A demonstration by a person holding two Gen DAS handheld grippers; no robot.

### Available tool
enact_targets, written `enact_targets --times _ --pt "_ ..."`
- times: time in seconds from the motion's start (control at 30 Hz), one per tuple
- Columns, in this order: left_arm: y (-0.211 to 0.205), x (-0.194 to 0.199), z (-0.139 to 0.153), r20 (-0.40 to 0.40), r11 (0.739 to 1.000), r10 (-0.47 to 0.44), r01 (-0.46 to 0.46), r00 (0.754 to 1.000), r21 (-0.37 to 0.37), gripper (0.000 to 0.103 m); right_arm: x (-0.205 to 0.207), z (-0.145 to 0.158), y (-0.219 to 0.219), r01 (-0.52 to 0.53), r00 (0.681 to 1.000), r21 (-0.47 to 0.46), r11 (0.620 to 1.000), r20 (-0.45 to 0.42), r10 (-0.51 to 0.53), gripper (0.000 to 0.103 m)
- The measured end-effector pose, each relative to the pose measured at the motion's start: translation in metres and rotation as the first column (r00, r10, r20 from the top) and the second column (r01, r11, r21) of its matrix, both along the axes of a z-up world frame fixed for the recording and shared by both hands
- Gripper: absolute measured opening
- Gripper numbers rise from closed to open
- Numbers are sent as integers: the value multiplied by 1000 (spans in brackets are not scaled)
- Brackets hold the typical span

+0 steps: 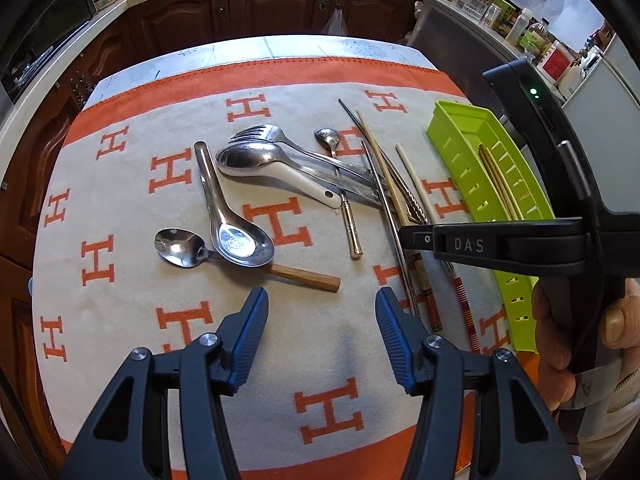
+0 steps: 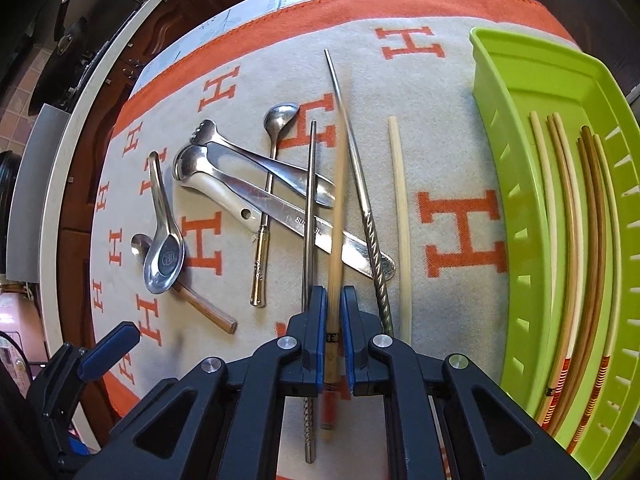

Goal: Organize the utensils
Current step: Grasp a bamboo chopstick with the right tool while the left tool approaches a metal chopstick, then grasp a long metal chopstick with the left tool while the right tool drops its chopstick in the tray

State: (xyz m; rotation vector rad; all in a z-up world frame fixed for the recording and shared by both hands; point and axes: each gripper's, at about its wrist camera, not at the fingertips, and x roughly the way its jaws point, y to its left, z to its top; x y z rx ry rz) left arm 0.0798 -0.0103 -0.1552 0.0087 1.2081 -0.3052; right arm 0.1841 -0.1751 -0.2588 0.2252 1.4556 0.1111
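Observation:
In the right wrist view my right gripper (image 2: 333, 320) is shut on a pale bamboo chopstick (image 2: 337, 216), which points away over the cloth and looks blurred. Beside it lie a straight metal chopstick (image 2: 310, 208), a twisted metal chopstick (image 2: 372, 220) and a pale loose chopstick (image 2: 400, 220). Several chopsticks (image 2: 568, 220) rest in the green tray (image 2: 500, 160) on the right. My left gripper (image 1: 320, 316) hangs open over bare cloth, just short of a wooden-handled spoon (image 1: 180, 246) and a steel soup spoon (image 1: 240, 240). The right gripper (image 1: 408, 236) reaches in from the right.
A fork (image 1: 260, 134), a metal spoon (image 1: 252, 158), a white ceramic spoon (image 1: 304, 184), a table knife (image 2: 312, 220) and a small gold-handled spoon (image 1: 328, 136) are piled mid-cloth. The orange-and-beige cloth (image 1: 320, 380) covers the table. Dark cabinets (image 1: 280, 8) and a cluttered counter (image 1: 520, 28) stand behind.

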Motion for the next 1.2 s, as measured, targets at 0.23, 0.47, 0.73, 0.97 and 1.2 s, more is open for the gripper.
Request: enact_targets --times 0.23,0.47,0.73,0.97,1.2 --pt "-4 6 -5 -67 998 -7 2 998 -65 36 -18 26 -17 32 998 84 996 54 -37 7" --pt "-27 21 -7 -115 993 -38 24 993 -119 28 -53 71 -65 86 984 154 984 141 -108 7" --pt "-65 46 -23 -162 998 -37 28 986 -57 27 -94 99 -129 180 956 192 965 198 -218 7" --pt "-83 55 -47 -215 1000 -11 15 977 13 27 -121 99 -170 228 940 228 947 201 -275 7" --pt "-88 56 -53 -227 999 12 -2 974 42 27 -127 93 -177 233 936 251 939 205 -287 7"
